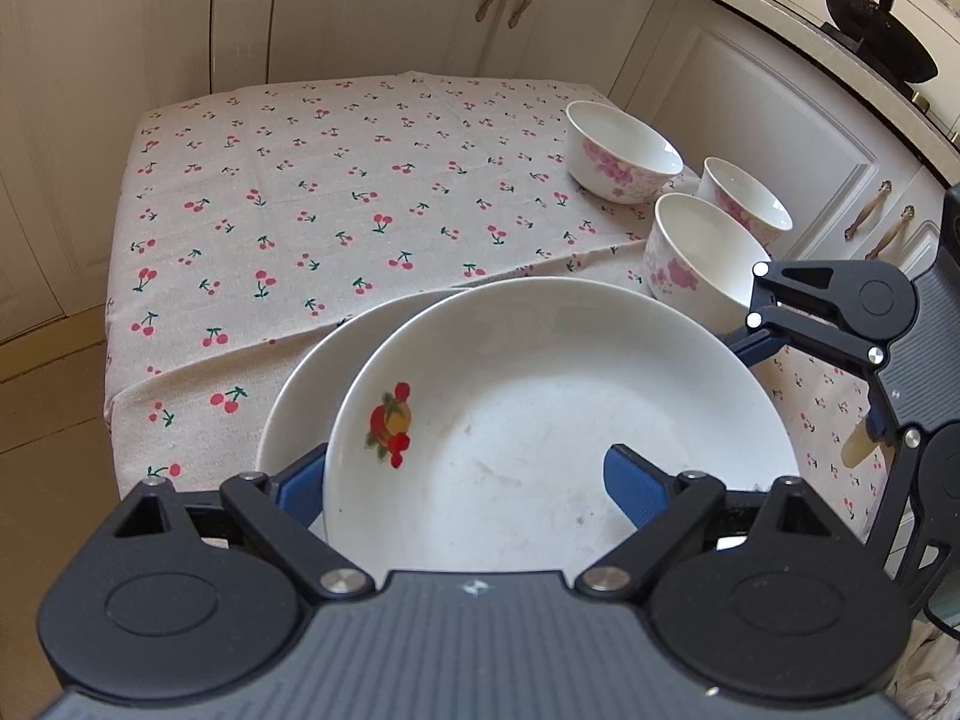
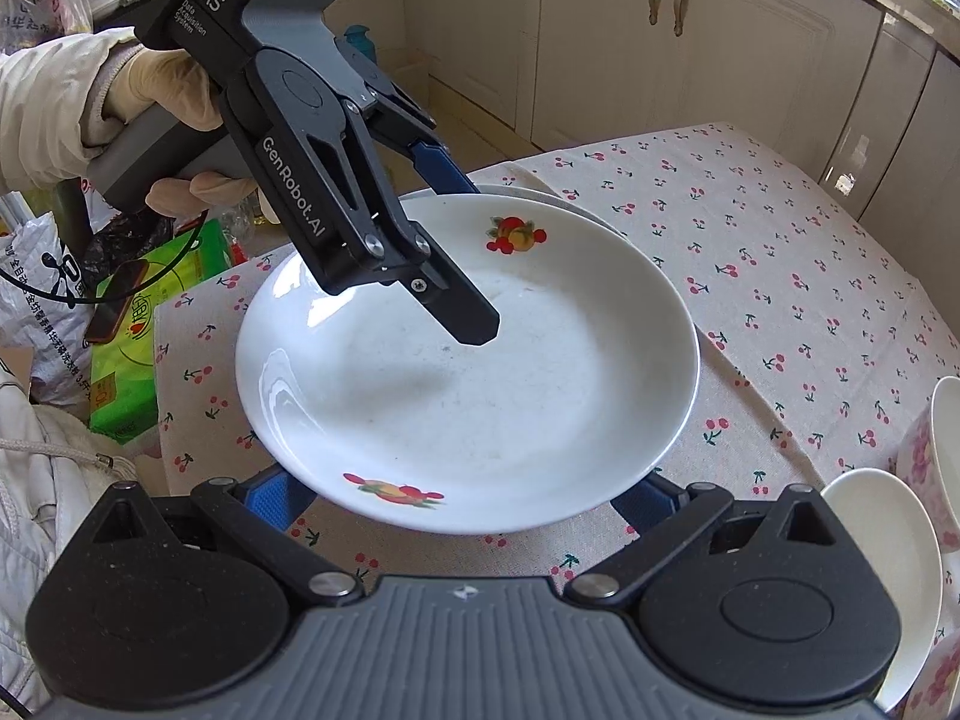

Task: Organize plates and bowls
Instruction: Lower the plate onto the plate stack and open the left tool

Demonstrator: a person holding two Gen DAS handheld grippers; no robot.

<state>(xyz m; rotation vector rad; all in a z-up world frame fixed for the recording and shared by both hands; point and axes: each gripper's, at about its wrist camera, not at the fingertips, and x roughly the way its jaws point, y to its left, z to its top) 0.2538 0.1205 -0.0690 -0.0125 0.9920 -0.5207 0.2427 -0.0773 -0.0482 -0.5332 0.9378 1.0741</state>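
A white plate with fruit prints (image 1: pixel 558 420) (image 2: pixel 468 360) sits tilted on a second white plate (image 1: pixel 312 396) (image 2: pixel 540 195) on the cherry-print tablecloth (image 1: pixel 336 210). My left gripper (image 1: pixel 468 480) (image 2: pixel 462 258) stands across the top plate's near rim, one finger over the plate and one outside the rim, jaws wide apart. My right gripper (image 2: pixel 468 498) (image 1: pixel 756 342) is open at the plate's opposite edge, its blue fingers under the rim on each side. Three white bowls with pink flowers (image 1: pixel 621 150) (image 1: pixel 747 204) (image 1: pixel 702 258) stand at the table's right.
Cream cabinets (image 1: pixel 360 0) surround the table. A black pan (image 1: pixel 876 30) sits on the counter at the back right. A green box (image 2: pixel 144 324) and bags lie beside the table in the right wrist view. A bowl rim (image 2: pixel 888 570) shows beside my right gripper.
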